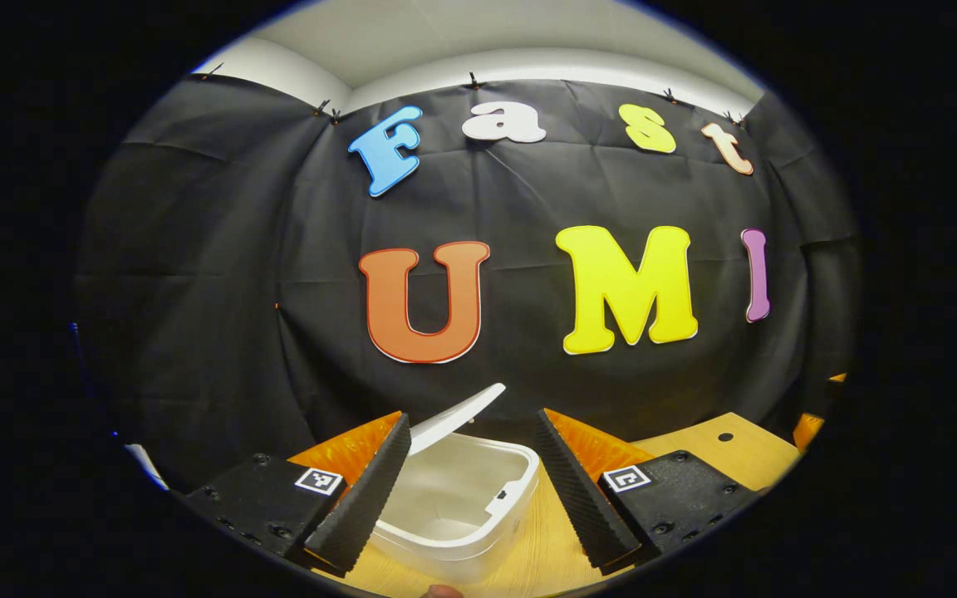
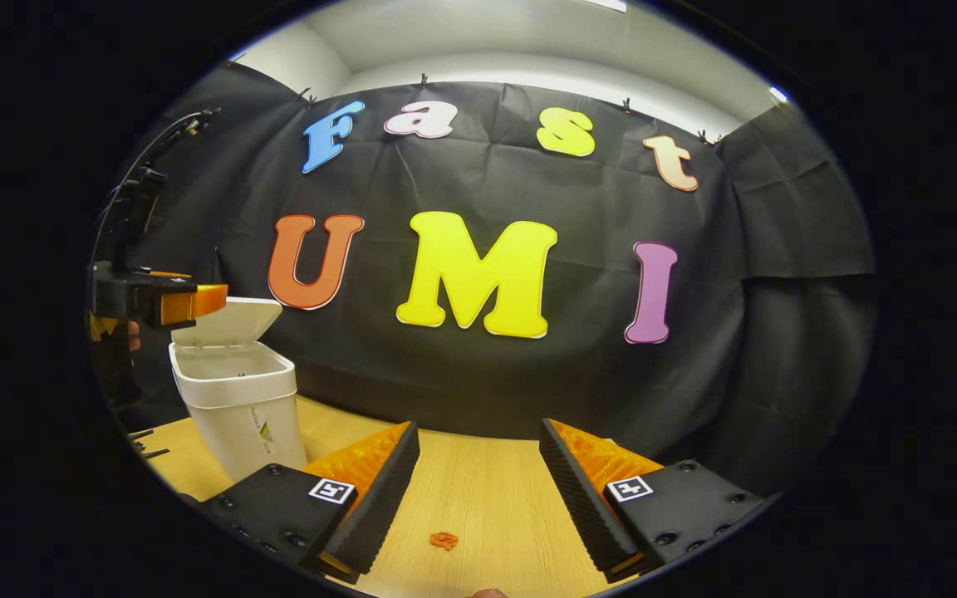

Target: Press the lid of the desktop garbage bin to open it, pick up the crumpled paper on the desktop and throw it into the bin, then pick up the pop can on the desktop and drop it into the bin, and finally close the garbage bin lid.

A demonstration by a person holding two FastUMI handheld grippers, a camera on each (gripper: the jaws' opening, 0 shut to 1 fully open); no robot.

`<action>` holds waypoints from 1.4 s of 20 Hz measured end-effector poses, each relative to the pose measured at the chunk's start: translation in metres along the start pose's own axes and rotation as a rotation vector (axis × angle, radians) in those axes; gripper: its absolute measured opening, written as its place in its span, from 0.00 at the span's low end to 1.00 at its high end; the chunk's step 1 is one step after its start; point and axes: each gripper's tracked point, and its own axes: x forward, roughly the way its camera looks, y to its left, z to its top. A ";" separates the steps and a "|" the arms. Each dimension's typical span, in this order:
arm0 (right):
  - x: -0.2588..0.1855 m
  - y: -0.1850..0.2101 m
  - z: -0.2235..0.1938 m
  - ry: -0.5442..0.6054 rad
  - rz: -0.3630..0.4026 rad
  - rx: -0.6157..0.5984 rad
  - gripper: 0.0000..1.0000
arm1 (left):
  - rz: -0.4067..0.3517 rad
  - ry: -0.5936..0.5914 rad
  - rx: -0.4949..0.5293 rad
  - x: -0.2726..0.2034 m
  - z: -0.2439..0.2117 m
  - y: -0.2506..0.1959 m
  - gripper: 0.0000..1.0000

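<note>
Bin (image 2: 238, 399) lid (image 2: 229, 322) up, no paper or can visible; left tongs (image 1: 472, 473) and right tongs (image 2: 478, 490) both spread, holding nothing.

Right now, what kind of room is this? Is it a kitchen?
Probably not a kitchen: it looks like a recording booth. Black cloth hangs as the wall, behind a wooden desk with a small white bin, its lid up.

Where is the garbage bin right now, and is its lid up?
In the right gripper view the garbage bin stands far left on the wooden table, lid raised, beneath the left tool.
</note>
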 end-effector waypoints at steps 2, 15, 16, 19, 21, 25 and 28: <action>0.009 0.005 -0.014 0.024 0.008 -0.015 0.94 | -0.011 0.014 -0.021 -0.009 -0.003 -0.003 0.98; 0.076 0.036 -0.211 0.536 0.076 -0.088 0.95 | -0.010 0.001 -0.044 -0.061 0.007 0.001 0.98; 0.077 0.039 -0.221 0.570 0.083 -0.093 0.95 | -0.007 0.001 -0.039 -0.061 0.008 0.003 0.98; 0.081 0.042 -0.248 0.664 0.081 -0.106 0.96 | -0.006 0.008 -0.053 -0.065 0.006 0.004 0.98; 0.082 0.042 -0.264 0.720 0.074 -0.095 0.96 | -0.005 0.016 -0.062 -0.066 0.005 0.004 0.98; 0.085 0.041 -0.297 0.849 0.080 -0.062 0.96 | -0.003 0.027 -0.062 -0.072 0.002 0.006 0.98; 0.086 0.037 -0.313 0.931 0.088 -0.042 0.94 | -0.006 0.041 -0.069 -0.072 -0.001 0.004 0.98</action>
